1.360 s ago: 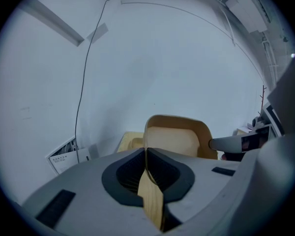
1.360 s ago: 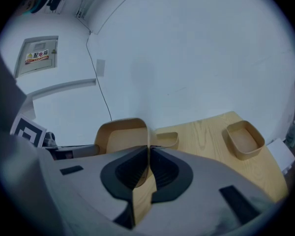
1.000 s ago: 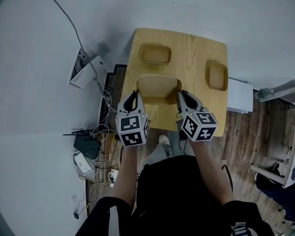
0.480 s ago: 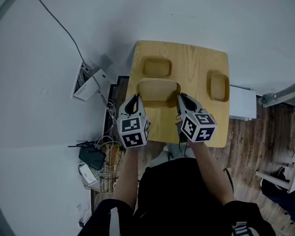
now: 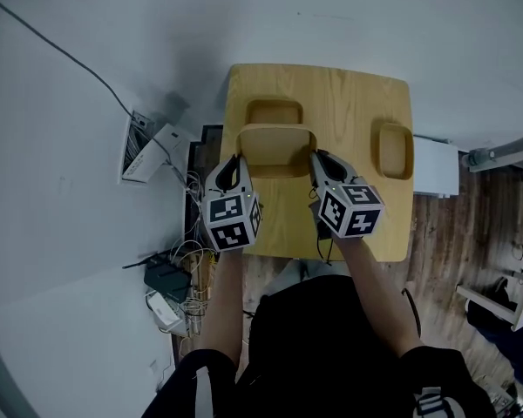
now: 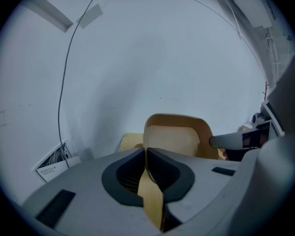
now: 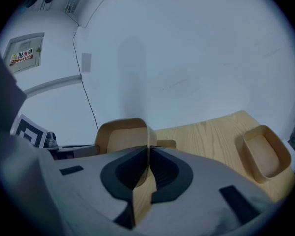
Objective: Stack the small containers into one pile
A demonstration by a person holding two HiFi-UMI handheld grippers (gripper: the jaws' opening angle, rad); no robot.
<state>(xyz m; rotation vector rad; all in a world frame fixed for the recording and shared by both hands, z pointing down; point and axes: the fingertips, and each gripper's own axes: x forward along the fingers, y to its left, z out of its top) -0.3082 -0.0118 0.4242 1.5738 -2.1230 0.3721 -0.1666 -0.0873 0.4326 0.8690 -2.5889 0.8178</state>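
Observation:
I hold a wooden container (image 5: 276, 149) above the wooden table (image 5: 344, 103) between both grippers. My left gripper (image 5: 238, 165) is shut on its left wall, and the thin wall (image 6: 151, 191) runs between the pads. My right gripper (image 5: 316, 162) is shut on its right wall (image 7: 143, 186). The held container (image 6: 179, 139) (image 7: 122, 134) hangs just before a second container (image 5: 275, 110) at the table's far left and overlaps that one's near edge; only a sliver of the second container (image 7: 166, 144) shows past the held one. A third container (image 5: 392, 150) (image 7: 265, 152) sits at the table's right side.
The table stands against a white wall (image 5: 349, 16). On the floor to its left lie a white box (image 5: 148, 142), a cable tangle (image 5: 179, 259) and small devices. A white unit (image 5: 436, 168) stands right of the table on the wooden floor.
Both grippers have carried the held container away from me across the table, from near its front edge up to the far left container.

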